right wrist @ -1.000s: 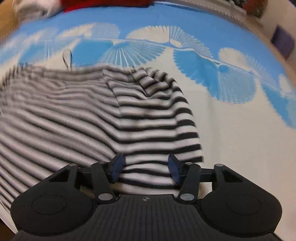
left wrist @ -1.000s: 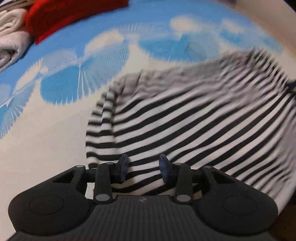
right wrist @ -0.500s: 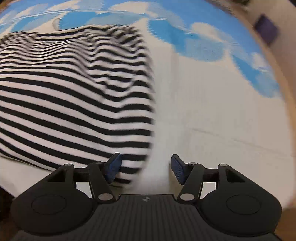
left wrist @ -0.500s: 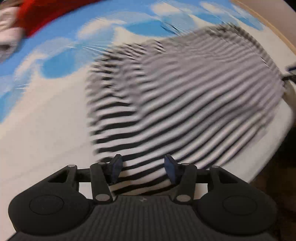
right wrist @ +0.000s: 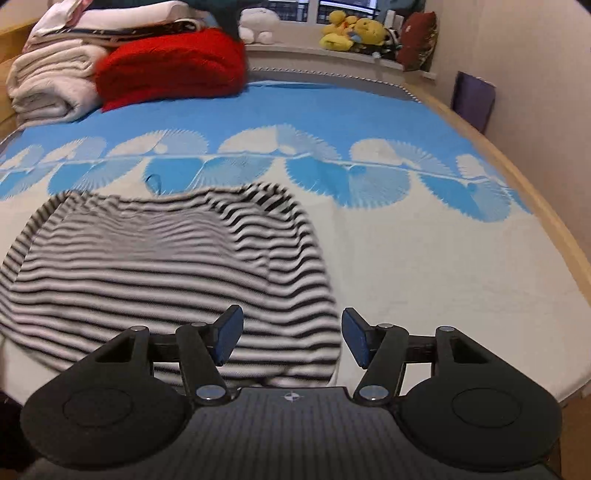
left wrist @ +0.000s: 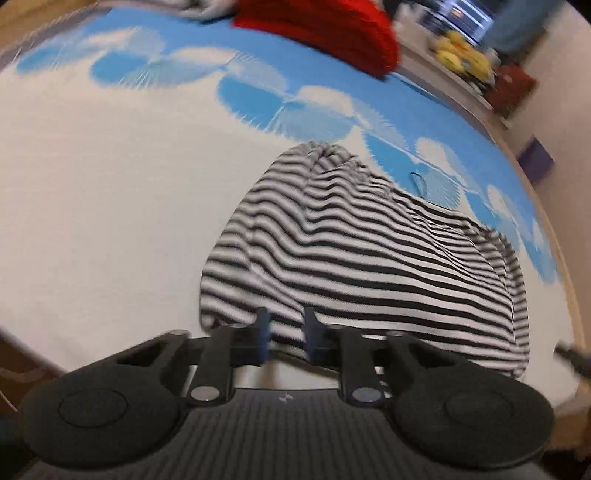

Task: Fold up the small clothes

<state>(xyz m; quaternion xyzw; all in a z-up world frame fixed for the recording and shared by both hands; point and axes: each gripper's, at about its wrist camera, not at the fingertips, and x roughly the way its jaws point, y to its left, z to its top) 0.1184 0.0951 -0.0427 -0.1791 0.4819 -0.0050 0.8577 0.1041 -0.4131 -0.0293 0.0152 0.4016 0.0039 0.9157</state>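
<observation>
Left wrist view looks steeply down along the left tongs (left wrist: 286, 334), whose jaws have just been closing and now stand narrow, with the near hem of the striped garment (left wrist: 369, 258) lying between the pads; whether the pads actually press the cloth cannot be told through the blur. One black-and-white striped garment lies spread on the bed (left wrist: 110, 203), on the white part of a sheet printed with blue fan shapes, its near hem at the bed's front edge. Right wrist view shows the right tongs (right wrist: 291, 339) tilted downward too, jaws spread wide, hovering over the garment's right near corner (right wrist: 166, 266) with nothing gripped. At the far end of the bed sit one red folded item (right wrist: 170, 70) and, beside it, a stack of pale folded blankets (right wrist: 51, 85). Several yellow plush toys (right wrist: 351, 33) rest on the windowsill beyond.
</observation>
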